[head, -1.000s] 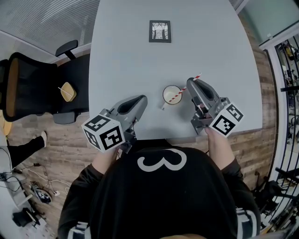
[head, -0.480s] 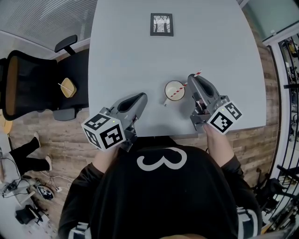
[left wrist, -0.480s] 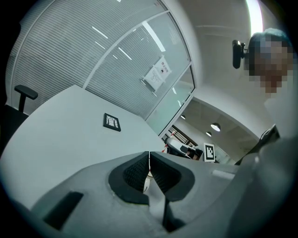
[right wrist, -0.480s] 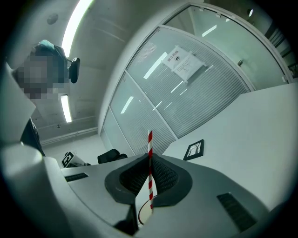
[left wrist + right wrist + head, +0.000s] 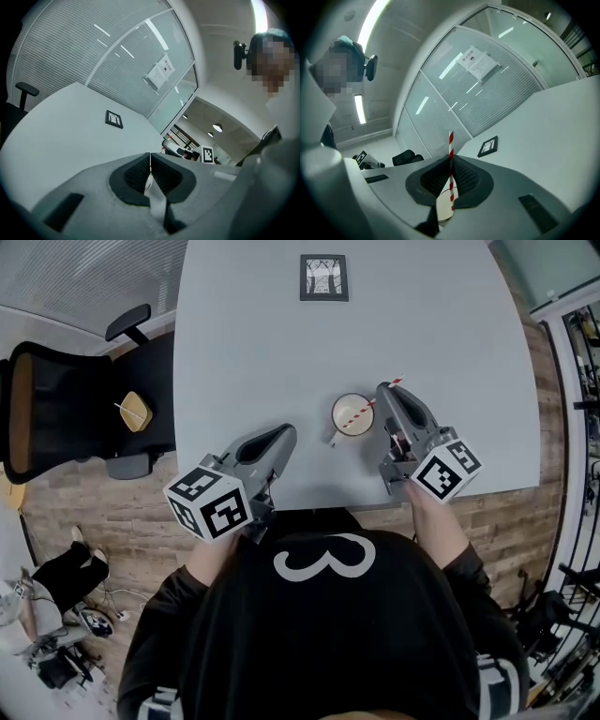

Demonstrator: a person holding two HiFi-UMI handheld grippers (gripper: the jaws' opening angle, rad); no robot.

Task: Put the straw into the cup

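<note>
A cream cup (image 5: 351,415) stands on the grey table (image 5: 253,343) near its front edge. The red-and-white striped straw (image 5: 364,410) slants across the cup's mouth, its upper end sticking out past my right gripper (image 5: 384,394). That gripper is shut on the straw just right of the cup. In the right gripper view the straw (image 5: 451,157) stands upright between the pads, with the cup (image 5: 444,207) low behind it. I cannot tell whether the straw's tip touches the cup's inside. My left gripper (image 5: 284,435) hovers left of the cup, shut (image 5: 150,161) with nothing in it.
A black-framed picture (image 5: 323,277) lies at the table's far side. A black office chair (image 5: 56,409) stands left of the table, with a small yellow thing (image 5: 137,414) on it. Wooden floor and shelving (image 5: 581,352) are to the right.
My right gripper has sunk slightly with the straw, bringing it lower over the cup. The left gripper has barely shifted and stays shut.
</note>
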